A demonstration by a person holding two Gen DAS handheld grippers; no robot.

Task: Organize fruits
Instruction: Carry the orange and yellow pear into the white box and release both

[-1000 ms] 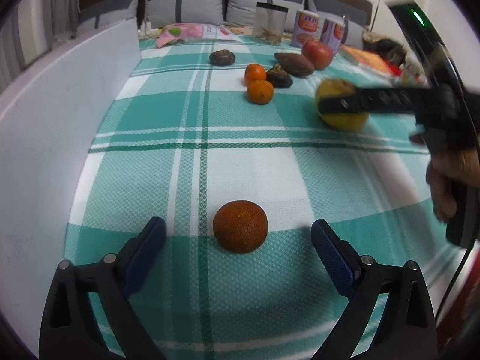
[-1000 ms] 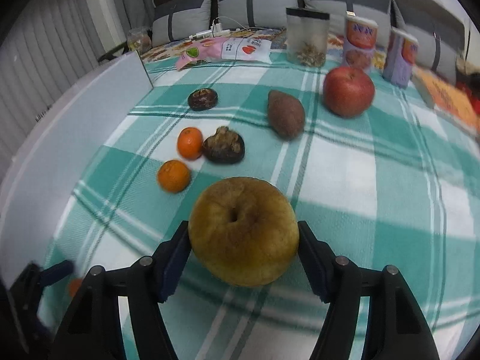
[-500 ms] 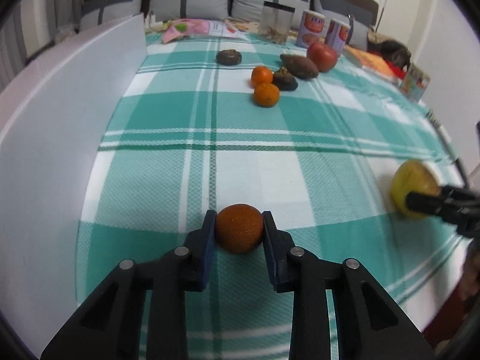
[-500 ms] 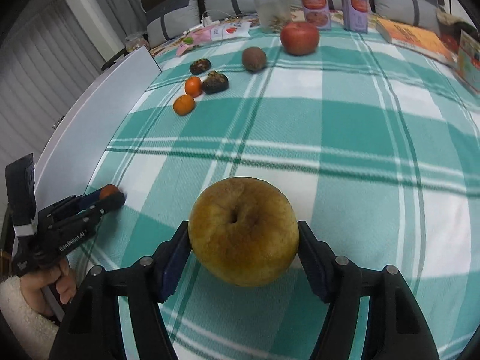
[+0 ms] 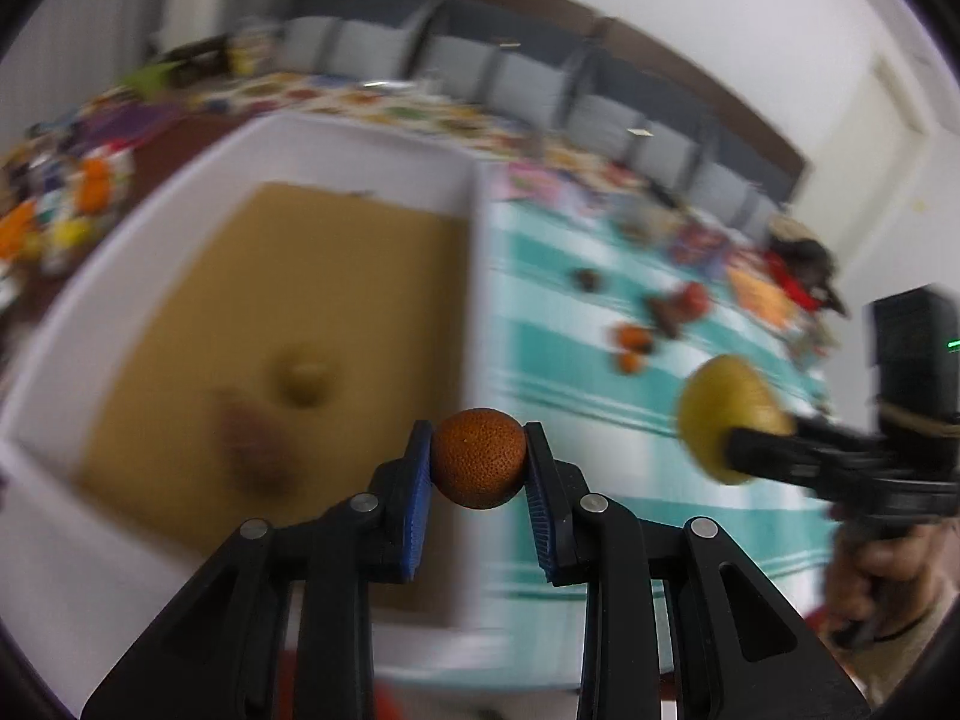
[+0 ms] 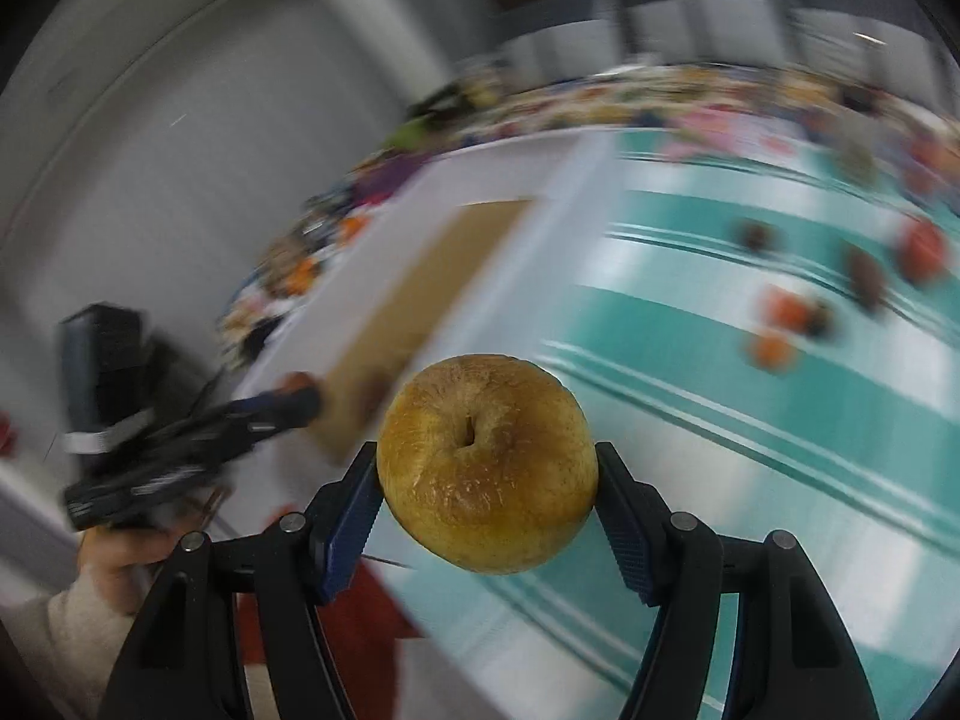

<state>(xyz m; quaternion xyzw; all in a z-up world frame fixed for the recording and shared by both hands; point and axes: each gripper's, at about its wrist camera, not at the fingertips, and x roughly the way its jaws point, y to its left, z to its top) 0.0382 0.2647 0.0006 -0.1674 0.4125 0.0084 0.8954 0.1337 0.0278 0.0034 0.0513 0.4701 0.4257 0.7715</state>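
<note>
Task is partly complete: two blurred fruits (image 5: pixel 282 420) lie in the white box (image 5: pixel 360 150) at frame left, the left gripper (image 5: pixel 478 459) clamps an orange (image 5: pixel 478 457), the right gripper (image 6: pixel 487 468) clamps a yellow pear (image 6: pixel 487 461), and several fruits (image 5: pixel 654 318) remain on the checked cloth (image 5: pixel 600 396) at upper right.

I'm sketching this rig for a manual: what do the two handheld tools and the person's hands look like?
Both tools are black plastic linkages with silver rivets and ribbed blue finger pads. The right one's body has a green indicator light. The left hand wears a cream fleecy sleeve.
</note>
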